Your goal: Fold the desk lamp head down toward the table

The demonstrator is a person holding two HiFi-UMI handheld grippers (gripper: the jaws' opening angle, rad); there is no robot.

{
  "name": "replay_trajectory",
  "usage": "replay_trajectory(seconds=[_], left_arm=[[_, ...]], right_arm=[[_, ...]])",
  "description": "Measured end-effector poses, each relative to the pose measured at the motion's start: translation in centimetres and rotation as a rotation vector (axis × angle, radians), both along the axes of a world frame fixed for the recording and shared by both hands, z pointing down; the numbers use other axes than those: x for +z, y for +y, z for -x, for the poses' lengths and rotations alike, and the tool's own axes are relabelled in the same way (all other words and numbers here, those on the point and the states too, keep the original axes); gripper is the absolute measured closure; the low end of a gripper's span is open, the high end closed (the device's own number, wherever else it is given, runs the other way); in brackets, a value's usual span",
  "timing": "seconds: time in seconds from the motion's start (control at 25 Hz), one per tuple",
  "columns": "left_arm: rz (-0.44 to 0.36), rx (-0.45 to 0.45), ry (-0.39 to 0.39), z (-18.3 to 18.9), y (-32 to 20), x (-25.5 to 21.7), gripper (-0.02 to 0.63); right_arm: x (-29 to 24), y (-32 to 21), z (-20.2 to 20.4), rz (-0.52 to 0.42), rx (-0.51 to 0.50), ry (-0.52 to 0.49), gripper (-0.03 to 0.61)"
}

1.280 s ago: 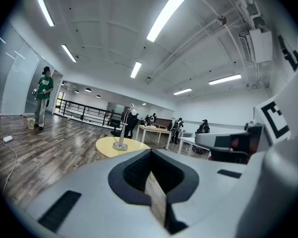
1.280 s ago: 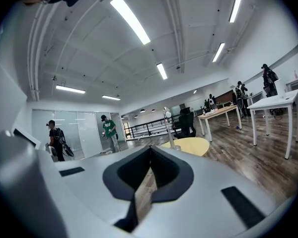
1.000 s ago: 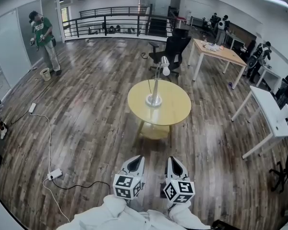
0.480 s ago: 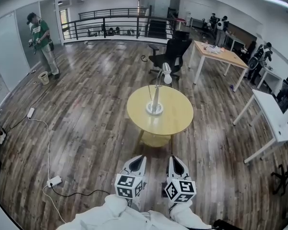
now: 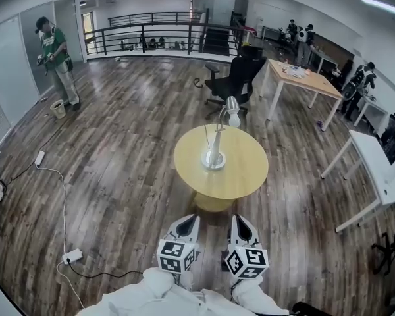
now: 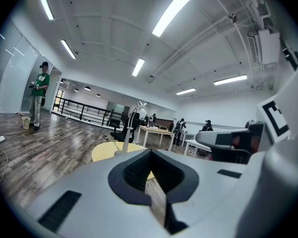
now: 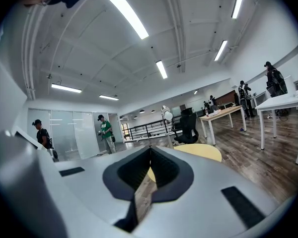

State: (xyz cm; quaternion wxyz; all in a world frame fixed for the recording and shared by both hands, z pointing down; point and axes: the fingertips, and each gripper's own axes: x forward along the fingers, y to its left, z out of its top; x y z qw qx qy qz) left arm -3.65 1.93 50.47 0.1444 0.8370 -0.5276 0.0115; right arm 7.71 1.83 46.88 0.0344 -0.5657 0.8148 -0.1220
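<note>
Hovering short of table [image 5: 186, 168]: left hand-held gripper [image 5: 187, 218], right hand-held gripper [image 5: 240, 220] both closed, empty.

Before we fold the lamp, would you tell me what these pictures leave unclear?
- Desk lamp hinges: too small in the head view and both gripper views.
- Any lamp switch or cord: too thin and distant in every view.
- Round table stand: mostly hidden beneath its top, head view.
- Clutter on the wooden desk: too small to identify, head view.
</note>
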Motion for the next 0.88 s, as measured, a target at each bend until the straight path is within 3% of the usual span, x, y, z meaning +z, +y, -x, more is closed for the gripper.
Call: replay_trajectory(seconds=[0.4, 0.88], left_arm=[[-0.019, 0.010, -0.011, 2.5, -9.3, -0.3, 0.615], [0.051, -0.004, 0.001, 3.8, -16.6, 2.4, 0.615]], right_arm=[[-0.8, -9.5, 2.2, -0.025, 0.008, -0.020, 0.566], [1.0, -16.4, 2.4, 0.036, 0.040, -0.025, 0.566]])
